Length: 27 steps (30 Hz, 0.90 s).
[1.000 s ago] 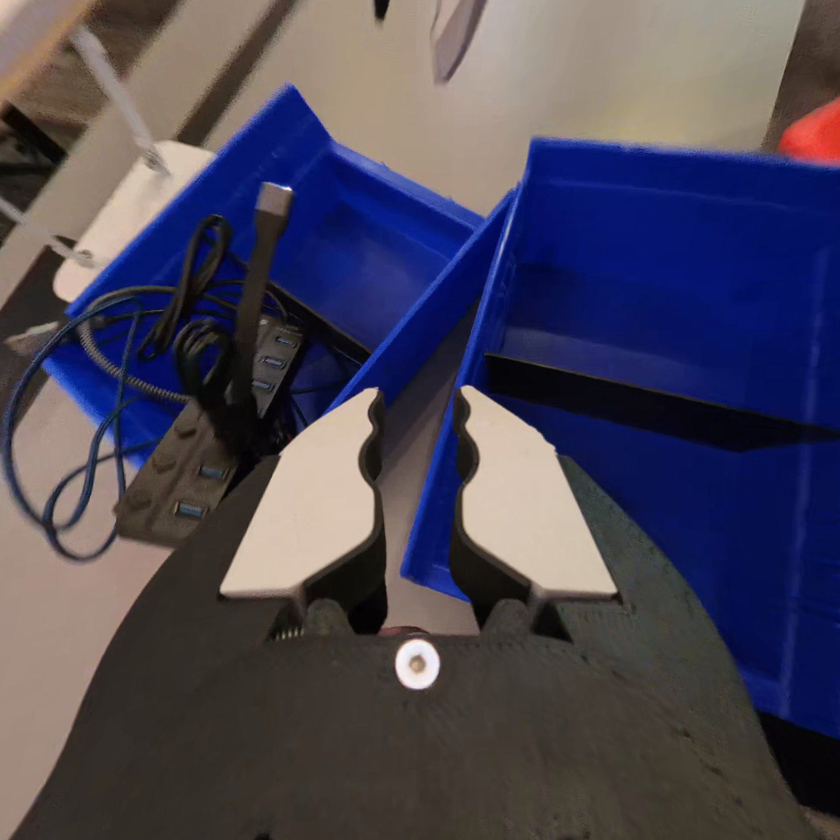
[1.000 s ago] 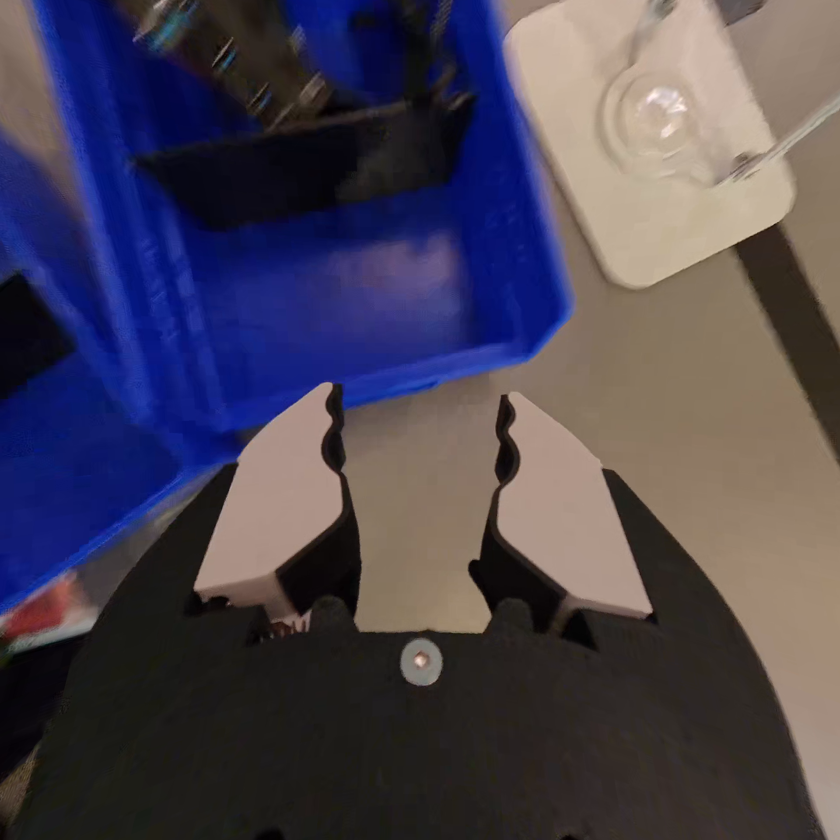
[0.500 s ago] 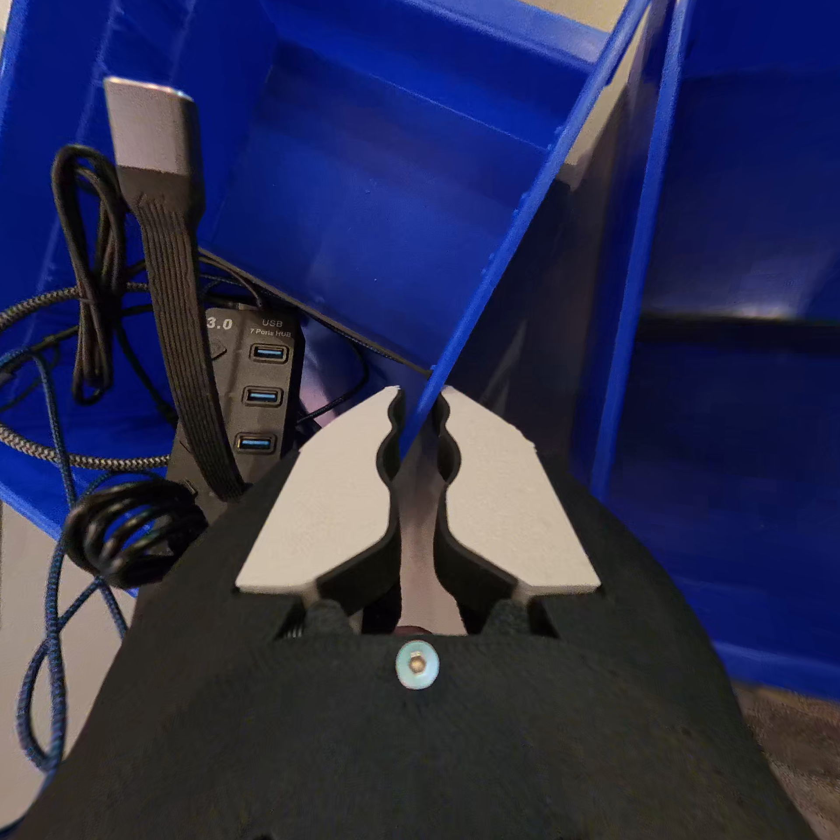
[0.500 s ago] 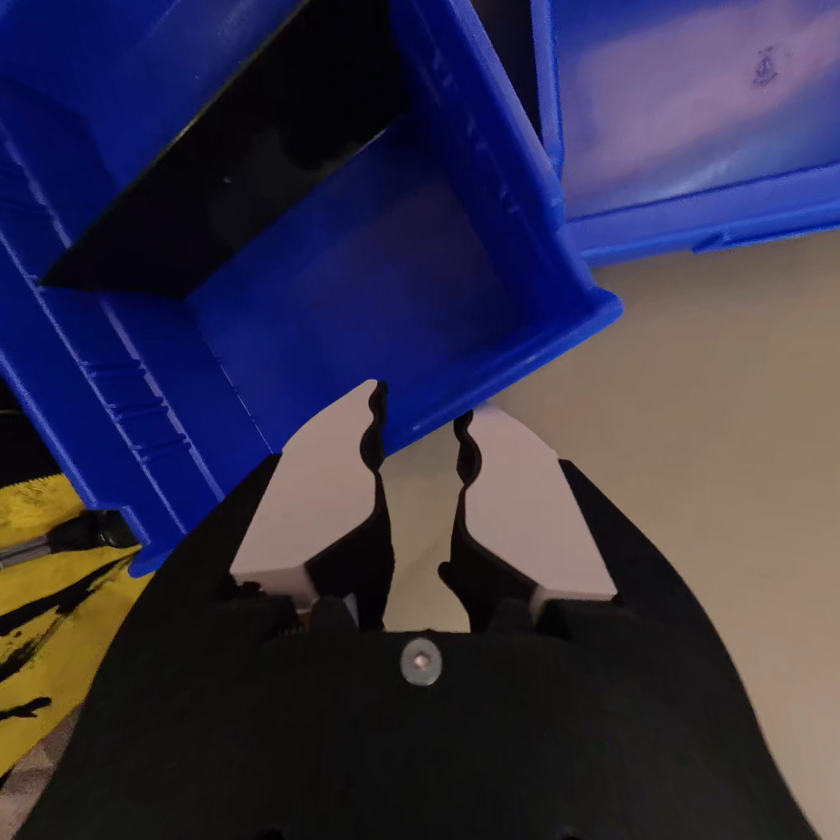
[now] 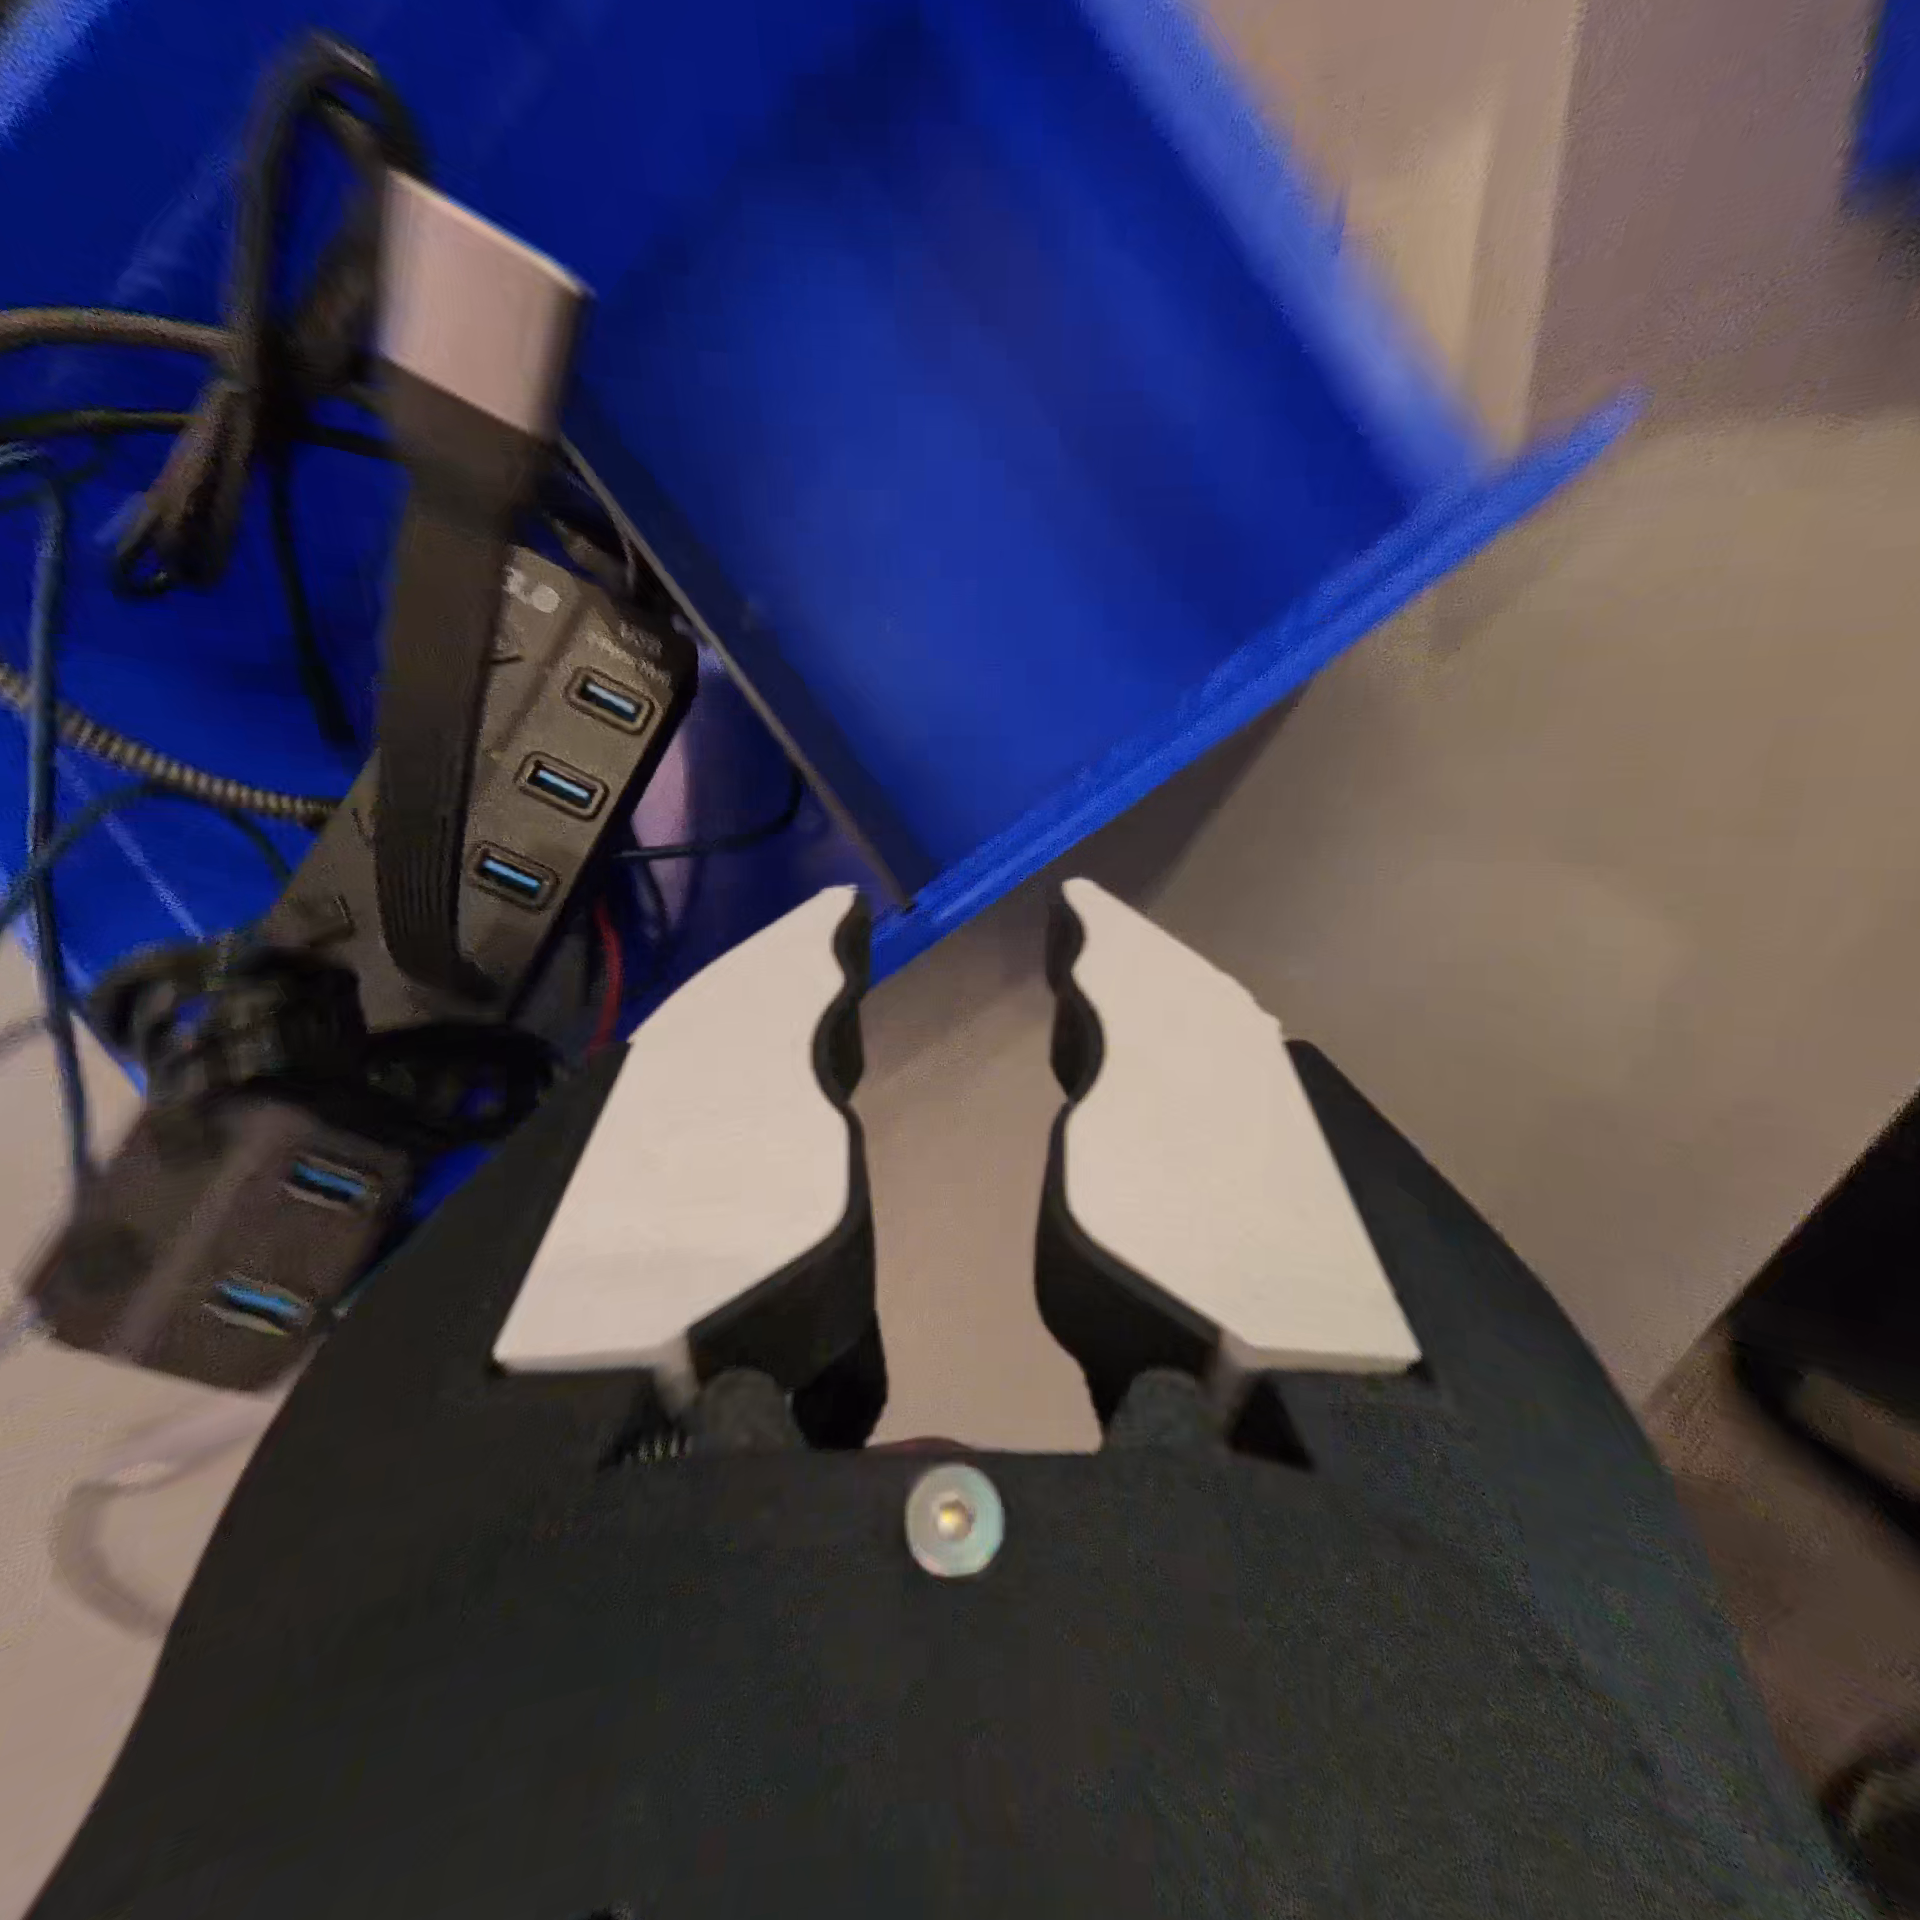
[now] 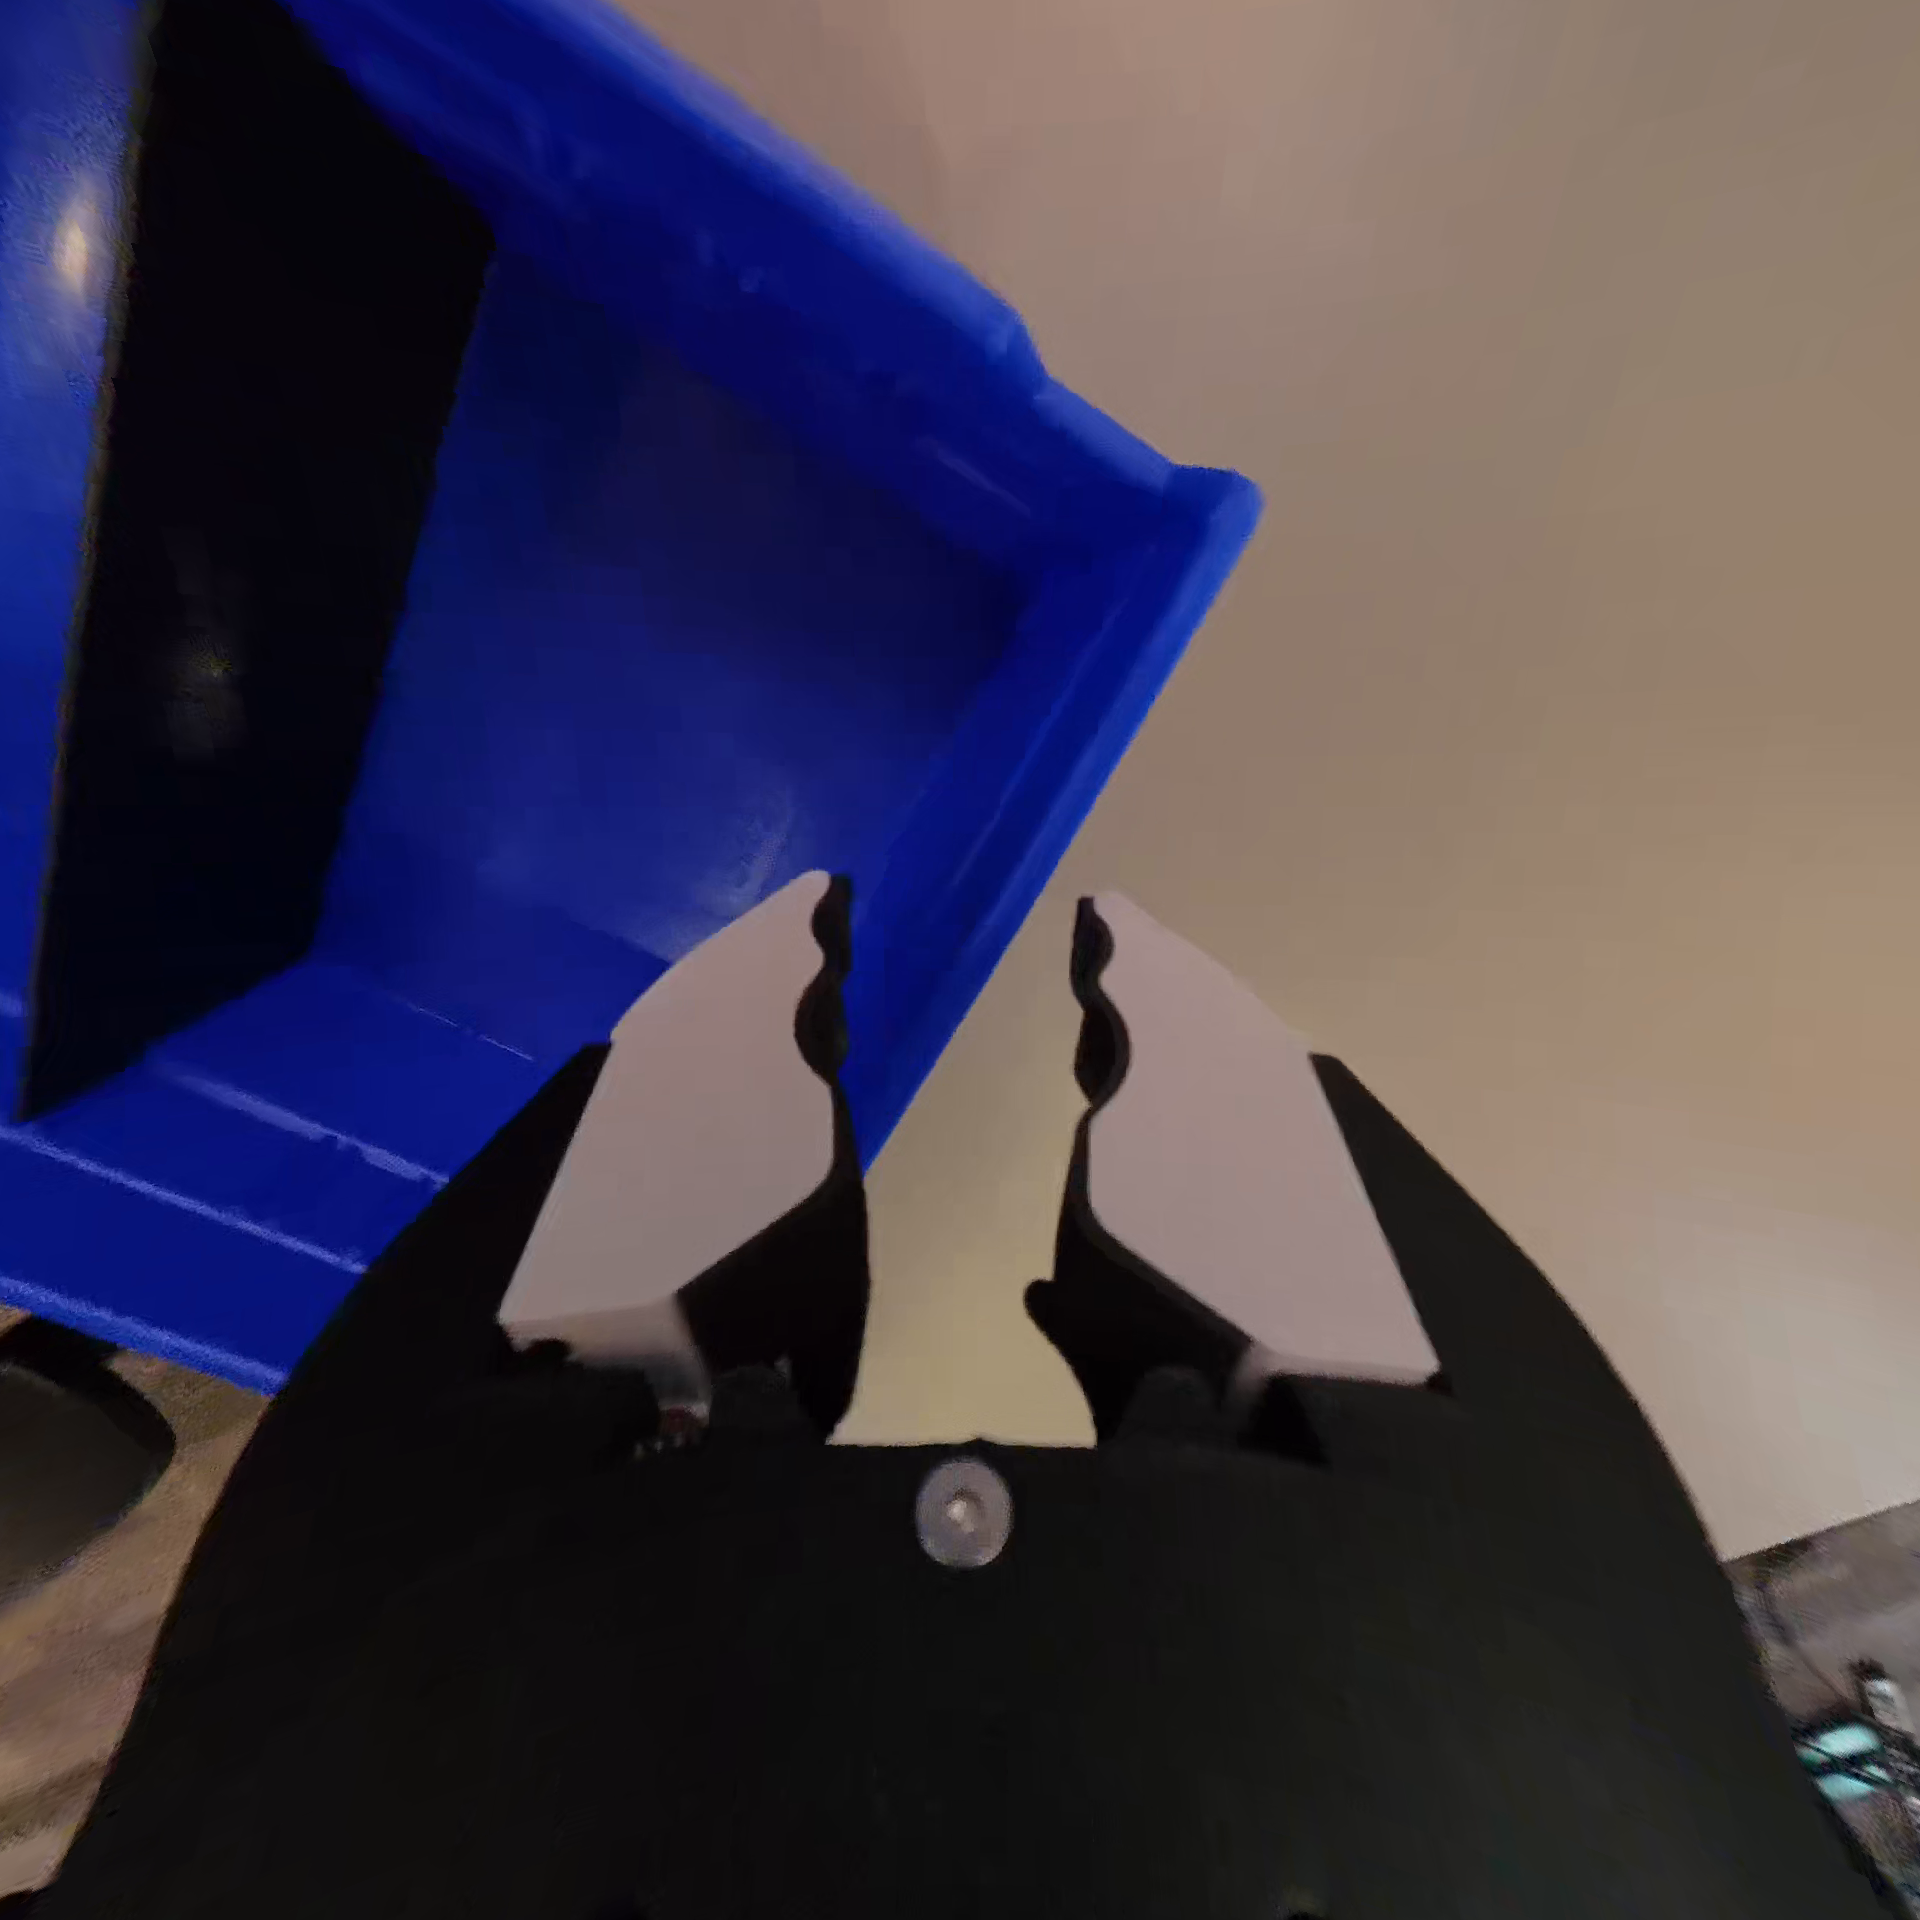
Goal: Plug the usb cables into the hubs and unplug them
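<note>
- Two hubs (image 5: 540,769) and tangled cables (image 5: 208,436) are contained in the bin (image 5: 935,416), left of its divider (image 5: 727,665).
- The bin is set on the table (image 5: 1558,831).

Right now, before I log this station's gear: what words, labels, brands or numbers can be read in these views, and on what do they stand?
Upper black hub: pale printing at its top end, blurred and partly behind the flat cable; not readable.
Lower hub: no writing visible, too blurred to be sure.
Blue bin with the hubs: none.
Second blue bin: none.
</note>
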### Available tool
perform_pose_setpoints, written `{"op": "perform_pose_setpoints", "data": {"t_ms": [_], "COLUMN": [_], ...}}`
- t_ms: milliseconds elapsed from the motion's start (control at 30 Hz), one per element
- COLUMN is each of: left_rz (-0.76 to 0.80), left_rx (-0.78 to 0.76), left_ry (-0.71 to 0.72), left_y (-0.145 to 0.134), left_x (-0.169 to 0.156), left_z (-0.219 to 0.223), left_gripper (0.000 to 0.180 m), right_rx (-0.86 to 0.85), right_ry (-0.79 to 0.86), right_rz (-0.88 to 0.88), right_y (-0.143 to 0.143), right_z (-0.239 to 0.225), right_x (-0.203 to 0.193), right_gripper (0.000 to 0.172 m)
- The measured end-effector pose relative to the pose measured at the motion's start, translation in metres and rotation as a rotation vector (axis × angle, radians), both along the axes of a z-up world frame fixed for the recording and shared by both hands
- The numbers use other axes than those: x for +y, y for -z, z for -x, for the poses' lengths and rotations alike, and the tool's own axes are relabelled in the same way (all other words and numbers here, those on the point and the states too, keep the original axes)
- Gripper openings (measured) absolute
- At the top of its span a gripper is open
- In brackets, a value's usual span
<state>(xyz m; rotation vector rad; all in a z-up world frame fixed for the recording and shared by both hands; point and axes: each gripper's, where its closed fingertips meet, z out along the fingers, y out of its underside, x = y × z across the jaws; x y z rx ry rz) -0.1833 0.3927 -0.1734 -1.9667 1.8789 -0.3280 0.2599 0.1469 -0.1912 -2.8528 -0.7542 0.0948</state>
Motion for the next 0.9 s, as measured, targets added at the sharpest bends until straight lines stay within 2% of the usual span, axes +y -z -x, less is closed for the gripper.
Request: {"op": "perform_pose_setpoints", "data": {"t_ms": [33,100,133,200,233,333,367,400,433,500,567,600,767,900], "left_rz": [0.017,0.055,0.064,0.135,0.169,0.322,0.337,0.275,0.245,0.385,0.423,0.416,0.437,0.427], "left_rx": [-0.11,-0.331,-0.424,-0.552,-0.624,-0.783,-0.769,-0.711,-0.658,-0.645,-0.654,-0.643,-0.534,-0.403], "left_ry": [-0.123,-0.382,-0.53,-0.761,-0.863,-1.086,-1.118,-1.141,-1.152,-1.131,-1.084,-1.076,-1.016,-0.918], "left_y": [-0.013,-0.034,-0.038,-0.032,-0.026,-0.002,0.007,0.019,0.03,0.041,0.036,0.034,0.035,0.03], "left_x": [-0.001,-0.005,-0.003,-0.006,-0.005,-0.004,-0.005,-0.001,0.001,0.0,0.005,0.008,0.02,0.036], "left_z": [0.0,0.0,0.004,0.007,0.006,-0.008,-0.016,-0.018,-0.021,-0.038,-0.045,-0.045,-0.041,-0.018], "left_gripper": [0.044,0.082,0.095,0.121,0.129,0.14,0.143,0.143,0.139,0.126,0.089,0.079,0.072,0.048], "right_rx": [0.014,0.017,0.008,-0.009,0.001,0.009,0.002,-0.008,-0.019,-0.027,-0.02,-0.021,-0.066,-0.067], "right_ry": [0.026,0.063,0.068,0.063,0.053,0.03,0.023,0.016,0.015,0.014,0.006,0.004,-0.035,-0.096], "right_rz": [-0.01,0.01,0.026,0.063,0.079,0.096,0.102,0.102,0.097,0.077,0.077,0.077,0.1,0.145], "right_y": [-0.003,-0.002,0.002,0.013,0.017,0.025,0.028,0.031,0.034,0.035,0.035,0.035,0.036,0.036], "right_z": [-0.003,-0.009,-0.011,-0.012,-0.009,-0.002,-0.001,0.0,0.0,0.0,-0.002,-0.005,-0.032,-0.057], "right_x": [-0.001,-0.008,-0.012,-0.018,-0.02,-0.021,-0.022,-0.021,-0.02,-0.016,-0.015,-0.013,-0.003,0.01], "right_gripper": [0.045,0.053,0.054,0.051,0.054,0.047,0.044,0.043,0.038,0.035,0.033,0.03,0.011,0.007]}}
